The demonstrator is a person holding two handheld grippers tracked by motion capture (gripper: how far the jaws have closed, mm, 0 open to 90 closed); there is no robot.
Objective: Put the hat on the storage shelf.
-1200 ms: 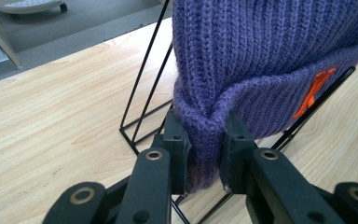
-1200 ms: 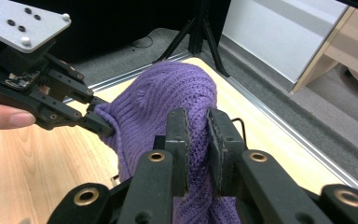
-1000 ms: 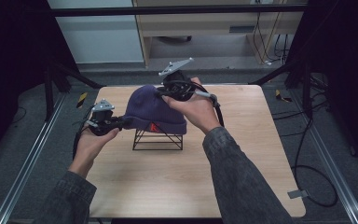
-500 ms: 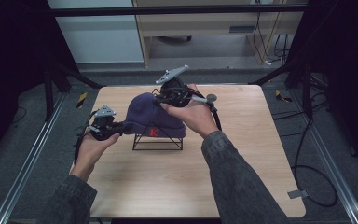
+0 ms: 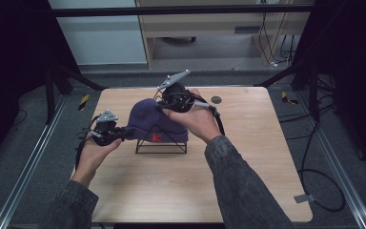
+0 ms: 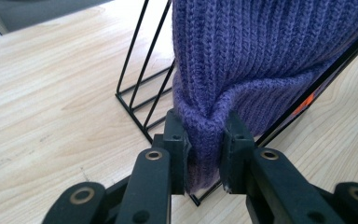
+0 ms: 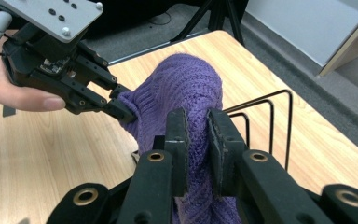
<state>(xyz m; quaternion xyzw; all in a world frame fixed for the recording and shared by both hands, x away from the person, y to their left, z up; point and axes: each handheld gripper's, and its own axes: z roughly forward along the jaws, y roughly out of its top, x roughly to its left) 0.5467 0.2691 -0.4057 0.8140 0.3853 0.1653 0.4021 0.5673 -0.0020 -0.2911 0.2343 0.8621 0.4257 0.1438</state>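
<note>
Where the pale wooden table sits mid-frame in the high view, the person's left hand comes up from lower left holding the left gripper, its grey three-cornered plate on top. Left gripper view: both black jaws pinch a fold of the folded brim of the purple ribbed knit beanie, fabric bunched between them at lower centre.

Just right of that, centre of the high view, the beanie is draped over a black wire triangular rack standing on the table; a small red mark shows on its brim. Rack wires also show at centre left of the left gripper view.

Further right, the right hand holds the right gripper at the beanie's upper edge. Right gripper view: jaws nearly together, clamping purple knit between them at centre; left gripper at upper left, gripping the beanie's far edge; rack wires at right.

A small dark round disc lies on the table, upper right of the hands.
</note>
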